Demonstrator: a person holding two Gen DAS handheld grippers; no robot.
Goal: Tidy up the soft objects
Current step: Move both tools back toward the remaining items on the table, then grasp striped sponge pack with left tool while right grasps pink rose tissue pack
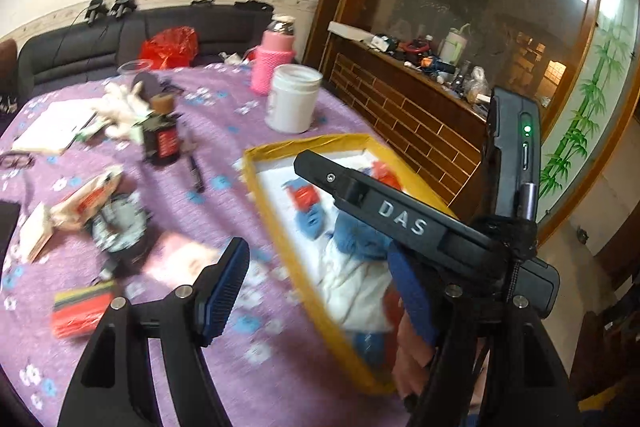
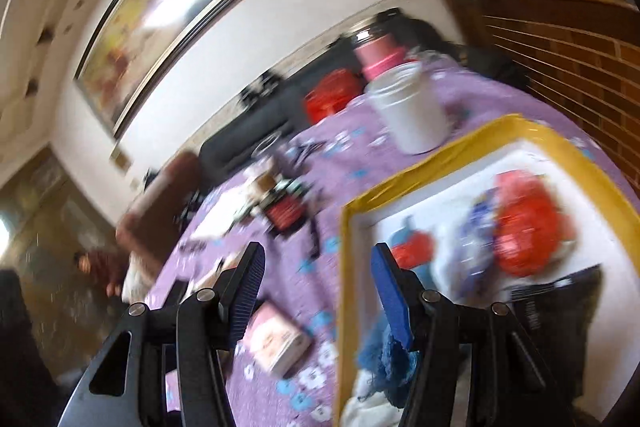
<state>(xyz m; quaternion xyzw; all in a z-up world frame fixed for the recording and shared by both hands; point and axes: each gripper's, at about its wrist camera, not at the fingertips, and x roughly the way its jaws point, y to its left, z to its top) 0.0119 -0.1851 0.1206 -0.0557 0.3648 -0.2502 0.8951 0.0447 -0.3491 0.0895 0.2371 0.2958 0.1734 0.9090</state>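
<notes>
A yellow-rimmed box (image 1: 272, 227) with a white floor lies on the purple flowered tablecloth (image 1: 224, 131). Inside it are a blue fluffy cloth (image 1: 360, 235), a white cloth (image 1: 352, 283) and red pieces (image 1: 304, 197). My left gripper (image 1: 316, 291) hangs open over the box's near rim, with nothing between its pads. The black body of the other hand-held tool (image 1: 400, 219) crosses above the box, and a hand (image 1: 408, 359) shows under it. In the right wrist view my right gripper (image 2: 320, 295) stands open at the box's rim (image 2: 344, 267). The blue cloth (image 2: 384, 351) lies just under its right finger.
A white jar (image 1: 294, 99) and a pink bottle (image 1: 274, 63) stand behind the box. Left of it are a dark bottle (image 1: 162, 135), a white plush thing (image 1: 120, 107), a notebook (image 1: 52, 127), a clock (image 1: 120, 227), a pink carton (image 2: 276, 343) and a striped sponge stack (image 1: 80, 311). A brick-patterned cabinet (image 1: 420, 123) stands on the right.
</notes>
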